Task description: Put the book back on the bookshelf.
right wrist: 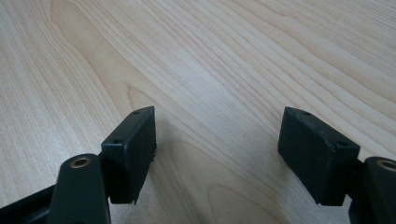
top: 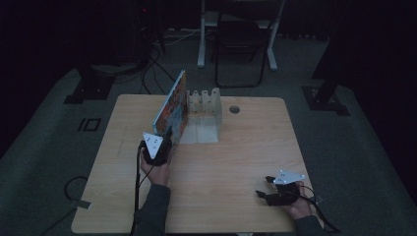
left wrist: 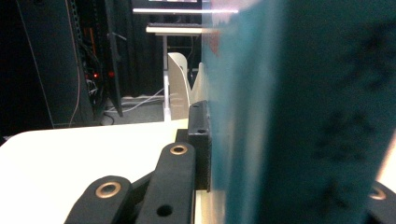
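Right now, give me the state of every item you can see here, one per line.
book: upright on edge, tilted, clamped at its near end
left gripper: shut on the book
right gripper: open, holding nothing, low over the table
white rack: standing, slots bare, just beside the book
table: bare wood around these things

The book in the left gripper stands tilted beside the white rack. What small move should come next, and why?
Probably ease the book a little to the right, toward the first slot of the white rack. The left gripper is clamped on its near edge, and the book stands tilted just left of the rack, not yet between the dividers. The right gripper rests open over bare table, so it cannot help.
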Action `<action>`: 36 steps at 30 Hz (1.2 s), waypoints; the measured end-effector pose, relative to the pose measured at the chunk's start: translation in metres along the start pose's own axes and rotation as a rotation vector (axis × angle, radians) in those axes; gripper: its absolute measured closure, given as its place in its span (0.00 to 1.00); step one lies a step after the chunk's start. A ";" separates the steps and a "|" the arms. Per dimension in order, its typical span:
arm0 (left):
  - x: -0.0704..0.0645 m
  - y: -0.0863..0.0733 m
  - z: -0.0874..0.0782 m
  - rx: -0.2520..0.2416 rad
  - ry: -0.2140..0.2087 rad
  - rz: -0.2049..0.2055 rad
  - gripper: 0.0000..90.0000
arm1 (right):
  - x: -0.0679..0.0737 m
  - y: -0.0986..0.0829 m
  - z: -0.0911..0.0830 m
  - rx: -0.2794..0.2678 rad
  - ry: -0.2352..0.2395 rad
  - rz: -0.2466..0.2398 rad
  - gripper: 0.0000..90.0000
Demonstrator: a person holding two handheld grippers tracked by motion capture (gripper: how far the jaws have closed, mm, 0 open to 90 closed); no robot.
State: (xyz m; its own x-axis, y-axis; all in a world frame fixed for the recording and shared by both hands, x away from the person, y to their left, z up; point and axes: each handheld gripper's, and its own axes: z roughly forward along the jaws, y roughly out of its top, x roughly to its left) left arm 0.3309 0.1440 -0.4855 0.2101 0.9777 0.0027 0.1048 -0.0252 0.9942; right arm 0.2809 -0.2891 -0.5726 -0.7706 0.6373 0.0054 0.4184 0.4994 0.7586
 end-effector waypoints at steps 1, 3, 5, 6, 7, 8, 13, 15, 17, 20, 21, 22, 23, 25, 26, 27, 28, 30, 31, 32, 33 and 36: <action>0.000 0.000 0.000 0.000 0.001 -0.002 0.90 | 0.000 0.000 0.000 0.000 0.000 0.000 0.30; 0.000 -0.001 -0.001 0.001 0.002 0.000 0.90 | 0.000 0.000 0.000 0.000 -0.001 -0.001 0.30; 0.000 -0.002 -0.001 0.002 0.002 -0.002 0.90 | 0.000 0.000 0.000 0.001 -0.001 -0.003 0.30; 0.000 -0.002 -0.001 0.002 0.002 -0.004 0.90 | 0.000 0.000 0.000 0.001 -0.002 -0.003 0.30; 0.000 -0.002 -0.002 0.003 0.002 -0.001 0.90 | 0.000 0.000 0.000 0.001 -0.003 -0.004 0.30; 0.000 -0.003 -0.002 0.003 0.001 -0.001 0.90 | 0.000 0.000 0.000 0.001 -0.003 -0.005 0.30; 0.001 -0.004 -0.003 0.003 -0.001 -0.007 0.90 | 0.000 0.000 0.000 0.001 -0.003 -0.005 0.30; 0.001 -0.005 -0.003 0.002 -0.001 -0.011 0.90 | 0.000 0.000 0.000 0.001 -0.003 -0.006 0.30; 0.002 -0.006 -0.004 0.002 -0.002 -0.012 0.90 | 0.001 0.000 0.000 0.000 -0.003 -0.007 0.30; 0.002 -0.007 -0.004 0.002 -0.002 -0.013 0.90 | 0.001 0.000 0.000 0.000 -0.003 -0.007 0.30; 0.002 -0.008 -0.005 0.003 -0.002 -0.013 0.90 | 0.001 0.000 0.000 0.001 -0.004 -0.007 0.30; 0.002 -0.008 -0.005 0.003 -0.002 -0.013 0.90 | 0.001 0.000 0.000 0.001 -0.004 -0.008 0.30; 0.002 -0.008 -0.005 0.004 -0.002 -0.012 0.90 | 0.001 0.000 0.000 0.001 -0.004 -0.008 0.30; 0.002 -0.009 -0.005 0.004 -0.002 -0.014 0.90 | 0.001 0.000 0.000 0.001 -0.004 -0.008 0.30; 0.002 -0.010 -0.006 0.004 -0.001 -0.016 0.90 | 0.001 0.000 0.000 0.001 -0.004 -0.009 0.30; 0.003 -0.010 -0.006 0.005 -0.001 -0.015 0.90 | 0.001 0.000 0.000 0.001 -0.004 -0.009 0.30; 0.003 -0.011 -0.006 0.006 -0.002 -0.016 0.90 | 0.001 0.000 0.000 0.001 -0.004 -0.009 0.30; 0.003 -0.012 -0.006 0.006 -0.002 -0.022 0.90 | 0.001 0.000 0.000 0.001 -0.004 -0.009 0.30; 0.003 -0.013 -0.007 0.005 -0.003 -0.022 0.90 | 0.001 0.000 0.000 0.001 -0.004 -0.008 0.30; 0.003 -0.013 -0.007 0.003 -0.003 -0.022 0.90 | 0.001 0.000 0.000 0.001 -0.004 -0.009 0.30; 0.003 -0.014 -0.007 0.003 -0.002 -0.022 0.90 | 0.001 0.000 0.000 0.001 -0.004 -0.009 0.30; 0.002 -0.014 -0.008 0.003 -0.002 -0.019 0.90 | 0.001 0.000 0.000 0.001 -0.004 -0.009 0.30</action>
State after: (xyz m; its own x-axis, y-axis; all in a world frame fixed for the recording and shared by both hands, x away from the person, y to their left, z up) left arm 0.3226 0.1484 -0.4989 0.2099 0.9776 -0.0169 0.1116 -0.0067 0.9937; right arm 0.2805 -0.2885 -0.5728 -0.7721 0.6354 -0.0039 0.4123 0.5056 0.7579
